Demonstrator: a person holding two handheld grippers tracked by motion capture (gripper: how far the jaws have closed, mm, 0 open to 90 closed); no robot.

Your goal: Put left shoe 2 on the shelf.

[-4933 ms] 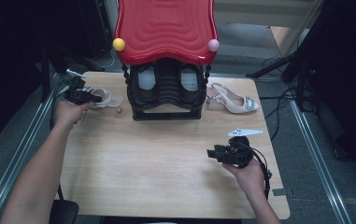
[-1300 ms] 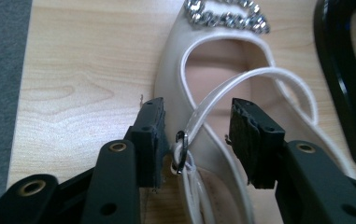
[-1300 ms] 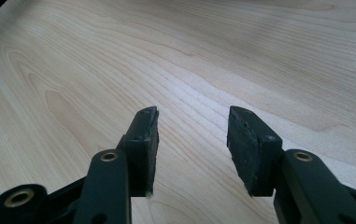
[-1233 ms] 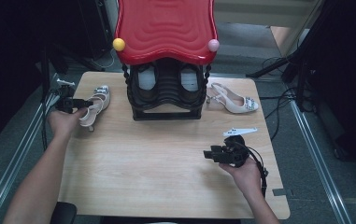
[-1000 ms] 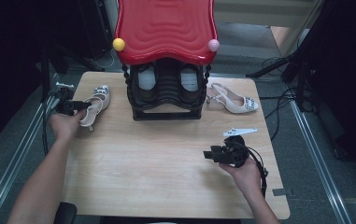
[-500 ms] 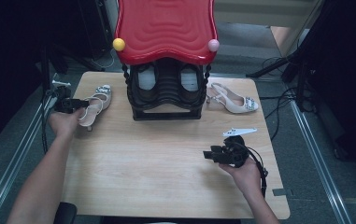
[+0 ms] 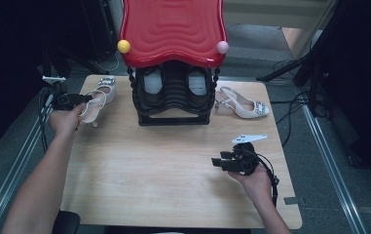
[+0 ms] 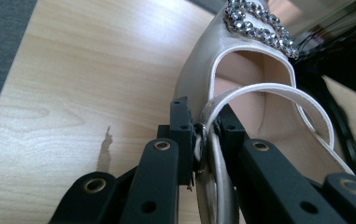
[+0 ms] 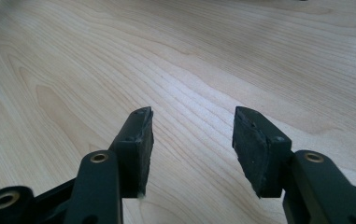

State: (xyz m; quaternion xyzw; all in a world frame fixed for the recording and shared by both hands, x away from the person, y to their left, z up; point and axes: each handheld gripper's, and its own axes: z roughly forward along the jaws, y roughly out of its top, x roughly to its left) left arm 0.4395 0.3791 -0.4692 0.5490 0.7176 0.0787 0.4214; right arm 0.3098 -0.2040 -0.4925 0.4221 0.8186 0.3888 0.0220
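Here, the scene is set down line by line.

Held thing: a pale slingback shoe is gripped at the far left of the wooden table, just left of the black shoe rack.

Left gripper: the left gripper is closed on the shoe's thin heel strap; the strap is pinched between the two black jaws, which stand nearly together. A closing of these jaws has just taken place.

Shoe relative to left gripper: in the left gripper view the shoe's body is seen beyond the jaws, stretching away up and to the right, with the jewelled buckle at its far end. In the high view the gripper is seen at the shoe's left, near end and the toe is pointed toward the table's far edge.

Shoe's contact with table: whether the sole rests on the wood cannot be told.

Right gripper: the right gripper is held low over bare wood at the near right of the table, its jaws spread wide with nothing between them. An opening of these jaws has just taken place.

Second shoe: a matching shoe is laid on the table just right of the rack, well apart from both grippers.

Rack top: a red wavy lid is seen over the rack.
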